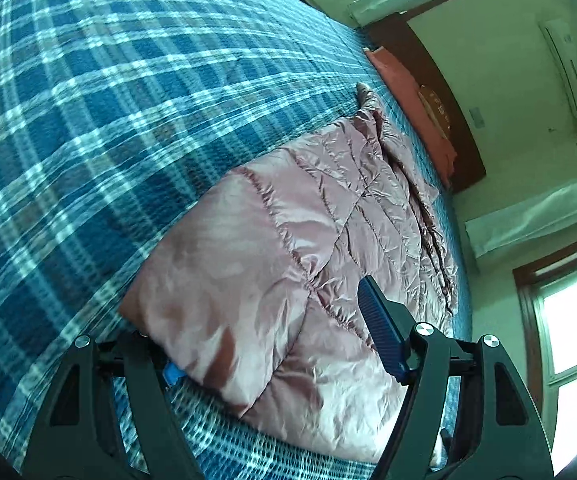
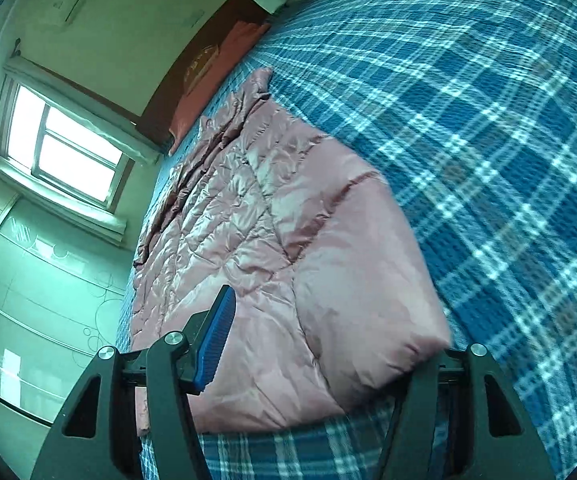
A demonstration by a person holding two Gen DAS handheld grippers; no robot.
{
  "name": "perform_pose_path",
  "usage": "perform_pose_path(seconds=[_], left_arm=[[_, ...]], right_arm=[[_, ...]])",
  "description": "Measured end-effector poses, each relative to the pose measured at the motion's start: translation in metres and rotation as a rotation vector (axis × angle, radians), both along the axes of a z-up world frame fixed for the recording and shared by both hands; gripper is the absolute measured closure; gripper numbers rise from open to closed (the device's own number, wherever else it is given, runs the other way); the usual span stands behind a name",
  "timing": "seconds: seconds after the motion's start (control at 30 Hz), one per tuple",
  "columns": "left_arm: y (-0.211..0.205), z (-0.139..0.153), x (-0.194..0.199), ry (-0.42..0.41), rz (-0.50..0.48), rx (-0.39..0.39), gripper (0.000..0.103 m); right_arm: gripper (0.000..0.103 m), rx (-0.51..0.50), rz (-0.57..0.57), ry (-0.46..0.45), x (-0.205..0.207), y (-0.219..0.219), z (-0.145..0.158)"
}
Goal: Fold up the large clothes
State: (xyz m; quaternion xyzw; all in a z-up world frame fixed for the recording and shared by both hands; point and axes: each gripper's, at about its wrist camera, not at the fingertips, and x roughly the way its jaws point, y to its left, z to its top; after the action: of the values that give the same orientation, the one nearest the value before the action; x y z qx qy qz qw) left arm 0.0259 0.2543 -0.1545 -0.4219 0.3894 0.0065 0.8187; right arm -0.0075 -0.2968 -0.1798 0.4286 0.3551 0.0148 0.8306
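Note:
A shiny pink quilted jacket [image 1: 308,248] lies flat on a bed with a blue plaid cover [image 1: 88,120]. My left gripper [image 1: 276,344] is open, its jaws wide apart astride the jacket's near corner; its right pad [image 1: 380,332] rests over the fabric and its left pad is hidden under the cloth. In the right wrist view the same jacket [image 2: 288,240] fills the middle on the plaid cover [image 2: 488,140]. My right gripper [image 2: 328,352] is open astride another near corner; its left pad [image 2: 216,340] shows and the right one is hidden behind the fabric.
A red pillow [image 1: 412,108] and dark wooden headboard [image 1: 448,92] stand at the far end of the bed. A window [image 2: 64,148] and pale wardrobe doors [image 2: 40,312] line the wall beside the bed. An air conditioner [image 1: 568,68] hangs on the wall.

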Motion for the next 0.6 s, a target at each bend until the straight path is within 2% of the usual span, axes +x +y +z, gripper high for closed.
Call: perform_pose_path(seconds=[0.03, 0.1, 0.13, 0.23, 0.27, 0.33, 0.6], left_arm=[[-0.002, 0.000, 0.003, -0.006, -0.010, -0.006, 0.036], [-0.005, -0.002, 0.010, -0.002, -0.031, -0.040, 0.052], [-0.006, -0.003, 0.011, 0.002, -0.037, -0.051, 0.056], [-0.006, -0.003, 0.014, 0.001, -0.047, -0.055, 0.075], [-0.005, -0.003, 0.014, 0.000, -0.048, -0.054, 0.085], [-0.002, 0.001, 0.013, -0.026, -0.044, -0.054, 0.092], [0.004, 0.036, -0.005, -0.139, -0.073, -0.043, 0.096]], right_arm=[[0.056, 0.002, -0.001, 0.000, 0.003, 0.000, -0.001], [0.069, 0.002, 0.000, 0.006, 0.009, 0.003, -0.004], [0.077, -0.003, -0.004, 0.008, 0.011, 0.004, -0.005], [0.087, -0.002, -0.014, -0.005, 0.013, 0.005, -0.005], [0.087, -0.006, -0.013, -0.013, 0.012, 0.005, -0.003], [0.089, -0.014, -0.009, -0.036, 0.012, 0.006, 0.002], [0.092, -0.012, 0.036, -0.129, -0.007, 0.010, 0.035]])
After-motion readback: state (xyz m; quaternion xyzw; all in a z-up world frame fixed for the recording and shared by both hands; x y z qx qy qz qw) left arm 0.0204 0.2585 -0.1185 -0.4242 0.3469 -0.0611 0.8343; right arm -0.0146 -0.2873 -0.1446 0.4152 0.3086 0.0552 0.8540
